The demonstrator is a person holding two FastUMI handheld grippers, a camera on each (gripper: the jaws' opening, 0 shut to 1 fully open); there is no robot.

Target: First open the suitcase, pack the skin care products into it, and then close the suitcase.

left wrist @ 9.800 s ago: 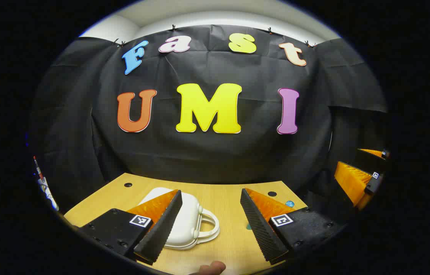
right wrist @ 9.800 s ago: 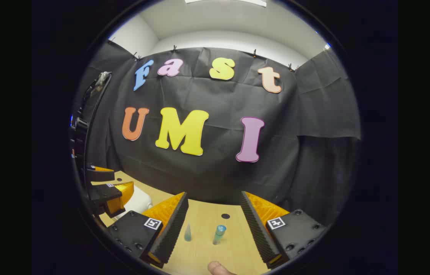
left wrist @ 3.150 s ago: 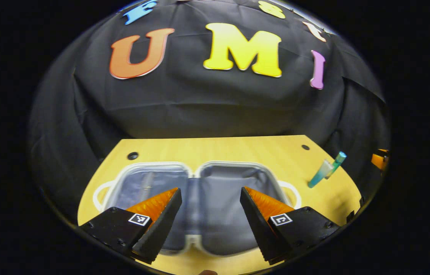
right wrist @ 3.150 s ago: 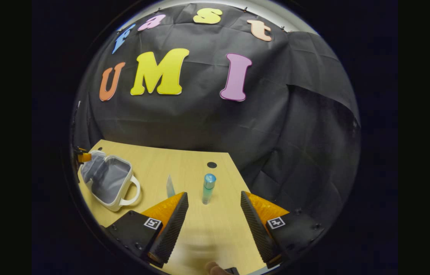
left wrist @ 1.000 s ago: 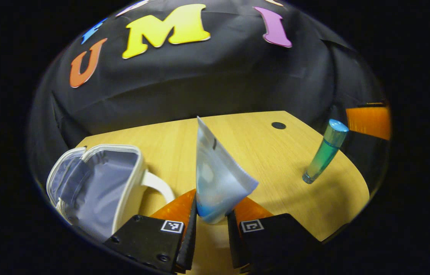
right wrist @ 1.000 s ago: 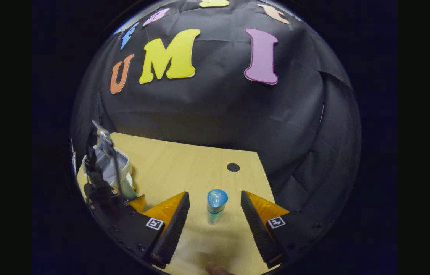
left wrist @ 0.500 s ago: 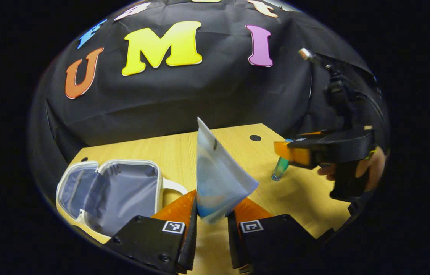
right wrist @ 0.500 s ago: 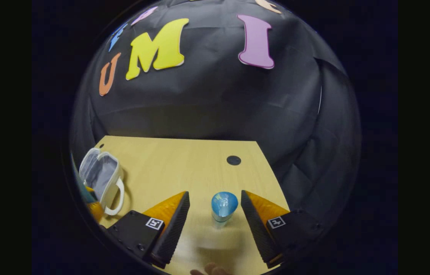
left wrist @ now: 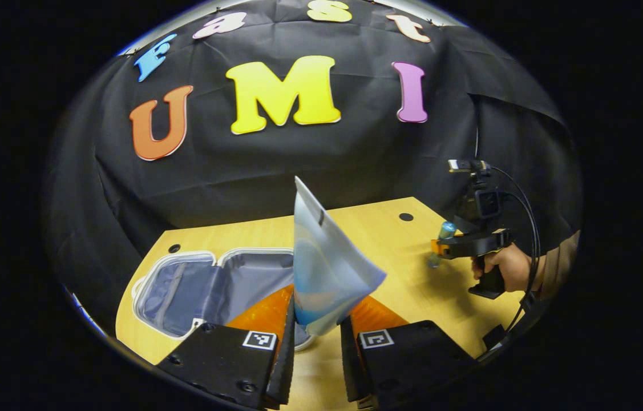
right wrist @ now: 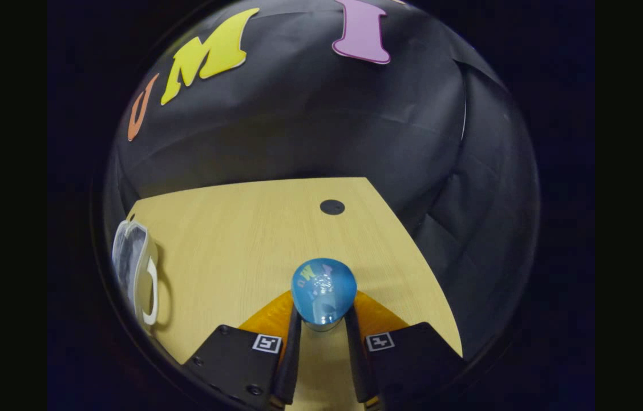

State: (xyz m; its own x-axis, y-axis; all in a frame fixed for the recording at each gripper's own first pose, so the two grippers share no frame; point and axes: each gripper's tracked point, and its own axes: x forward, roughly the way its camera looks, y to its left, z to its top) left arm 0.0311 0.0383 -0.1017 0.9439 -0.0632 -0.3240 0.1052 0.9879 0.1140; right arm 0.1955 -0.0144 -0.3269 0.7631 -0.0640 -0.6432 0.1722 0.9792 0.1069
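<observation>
Left tool (left wrist: 316,342) clamped on pale sachet (left wrist: 324,268), print unreadable; right tool (right wrist: 322,342) clamped on blue-capped bottle (right wrist: 323,294); suitcase (left wrist: 213,285) open

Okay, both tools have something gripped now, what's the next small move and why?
Probably carry the left tool leftward over the open suitcase and release. It is shut on the sachet, and the case lies open just beside it. The right tool has closed on the blue-capped bottle, so that can follow.
</observation>
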